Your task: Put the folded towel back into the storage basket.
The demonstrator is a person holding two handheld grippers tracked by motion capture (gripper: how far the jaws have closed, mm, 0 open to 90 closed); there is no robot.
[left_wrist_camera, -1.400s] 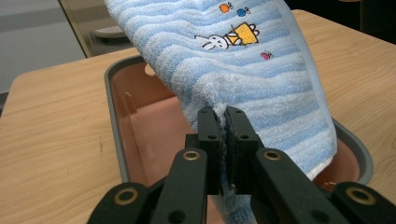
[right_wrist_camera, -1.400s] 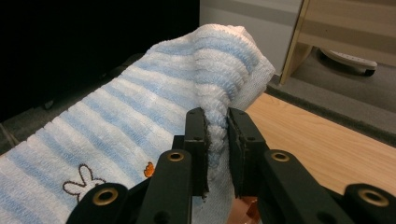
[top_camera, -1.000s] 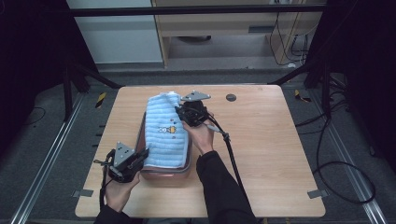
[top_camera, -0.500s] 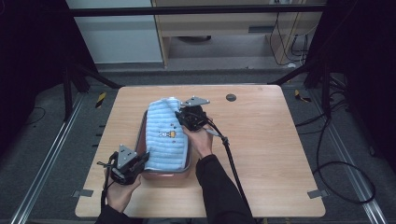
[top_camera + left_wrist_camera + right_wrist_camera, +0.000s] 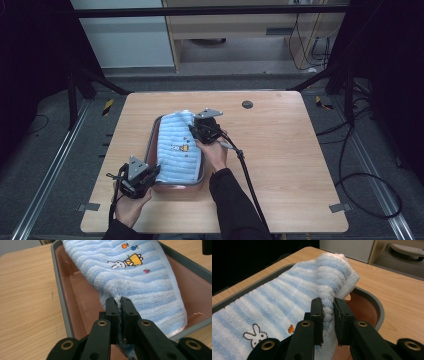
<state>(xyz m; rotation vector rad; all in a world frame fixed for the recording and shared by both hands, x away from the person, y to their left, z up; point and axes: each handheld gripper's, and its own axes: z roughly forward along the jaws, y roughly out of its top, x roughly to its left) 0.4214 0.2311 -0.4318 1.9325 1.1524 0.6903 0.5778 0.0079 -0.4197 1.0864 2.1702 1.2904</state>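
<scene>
Pale wood made up the bench (image 5: 280, 150), and nearest the person's edge of it the left tongs (image 5: 150, 175) sat clamped on the near corner of a blue-and-white striped towel (image 5: 177, 150). In the left gripper view those tongs (image 5: 119, 305) were pinched tight, with a thin fold of the towel (image 5: 140, 282) squeezed between the jaws. The towel lay along a shallow tray (image 5: 156, 131) with a grey rim and a pinkish-brown inside, covering most of its length; the near end hung just over the tray's (image 5: 62, 305) front rim. A small embroidered rabbit (image 5: 119, 264) beside a yellow shape showed on the upper face of the cloth.

Farther up the tray, the right tongs (image 5: 196, 131) gripped the towel at its right-hand edge, near the far end. In the right gripper view these tongs (image 5: 327, 308) held a thick bunched ridge of the towel (image 5: 274, 302) between closed jaws, the cloth humped up above them and draped over the tray's (image 5: 375, 306) curved far rim. Beyond the tray, a small dark round disc (image 5: 247, 104) lay on the bench, well apart from everything else.
</scene>
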